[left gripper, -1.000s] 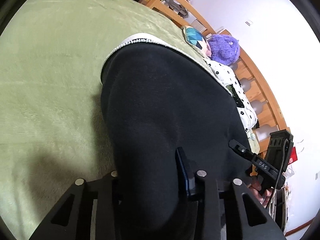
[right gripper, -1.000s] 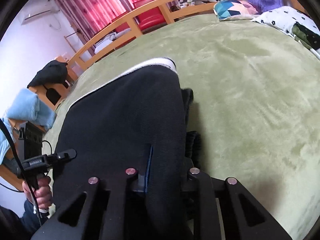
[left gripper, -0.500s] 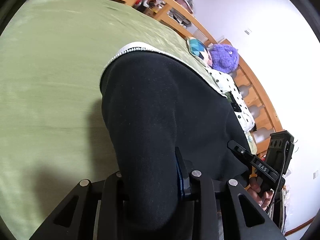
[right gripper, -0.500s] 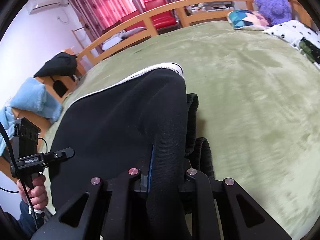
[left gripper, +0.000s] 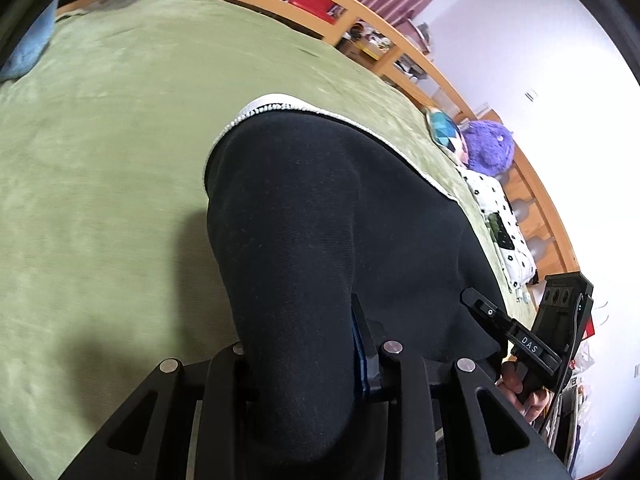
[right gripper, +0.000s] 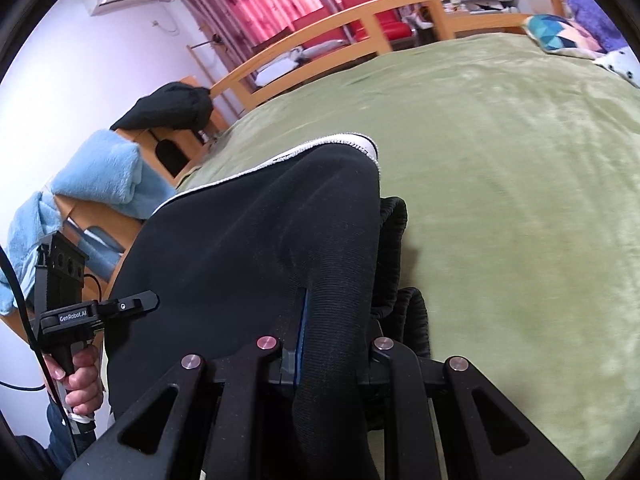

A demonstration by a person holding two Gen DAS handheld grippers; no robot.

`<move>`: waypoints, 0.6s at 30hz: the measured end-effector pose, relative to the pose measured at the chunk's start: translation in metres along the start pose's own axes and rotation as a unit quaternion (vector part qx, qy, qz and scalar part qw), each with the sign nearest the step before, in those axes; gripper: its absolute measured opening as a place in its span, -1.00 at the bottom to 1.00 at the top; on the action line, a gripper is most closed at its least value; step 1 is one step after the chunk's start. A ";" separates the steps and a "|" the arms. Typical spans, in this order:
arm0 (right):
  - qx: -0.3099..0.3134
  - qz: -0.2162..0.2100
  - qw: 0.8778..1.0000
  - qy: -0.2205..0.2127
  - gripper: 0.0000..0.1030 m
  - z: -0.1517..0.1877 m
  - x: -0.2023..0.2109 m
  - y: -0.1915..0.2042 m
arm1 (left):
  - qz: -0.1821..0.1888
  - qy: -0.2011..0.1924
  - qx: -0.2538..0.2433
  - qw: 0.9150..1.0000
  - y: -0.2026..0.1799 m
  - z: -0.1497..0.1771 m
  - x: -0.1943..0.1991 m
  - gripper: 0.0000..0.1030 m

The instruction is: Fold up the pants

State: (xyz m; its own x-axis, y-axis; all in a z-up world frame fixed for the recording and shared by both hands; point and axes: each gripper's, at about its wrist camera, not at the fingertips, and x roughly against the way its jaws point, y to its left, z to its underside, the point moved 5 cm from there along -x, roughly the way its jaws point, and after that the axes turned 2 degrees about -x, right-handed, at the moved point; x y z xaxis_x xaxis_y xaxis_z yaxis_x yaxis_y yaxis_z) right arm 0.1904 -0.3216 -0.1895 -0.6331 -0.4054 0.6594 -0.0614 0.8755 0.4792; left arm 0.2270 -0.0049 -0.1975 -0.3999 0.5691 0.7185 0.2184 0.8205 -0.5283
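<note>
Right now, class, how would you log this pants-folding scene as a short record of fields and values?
garment: black pants, white trim along the far edge
surface: green blanket on a wooden-railed bed
left gripper: shut on the pants' near edge
right gripper: shut on the pants' near edge
pants state: near edge raised, far edge lying on the blanket
also on the bed: purple plush toy, patterned pillow
beside the bed: blue towel

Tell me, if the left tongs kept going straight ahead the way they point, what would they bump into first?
The black pants: the left tongs are already shut on them. Past the cloth lies the green blanket, probably next, though depth is unclear.
</note>
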 end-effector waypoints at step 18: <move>0.126 0.131 0.982 -0.041 -0.17 0.017 0.024 0.044 | -0.100 -0.036 -0.022 0.994 0.038 0.031 0.032 0.24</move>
State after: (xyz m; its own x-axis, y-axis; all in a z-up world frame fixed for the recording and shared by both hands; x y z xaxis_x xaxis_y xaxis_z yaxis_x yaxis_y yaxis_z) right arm 0.1590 -0.2880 -0.1624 -0.7115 -0.1442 0.6877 -0.0714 0.9885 0.1334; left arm 0.1953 0.0427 -0.2084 -0.5013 0.3897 0.7726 0.1654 0.9195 -0.3565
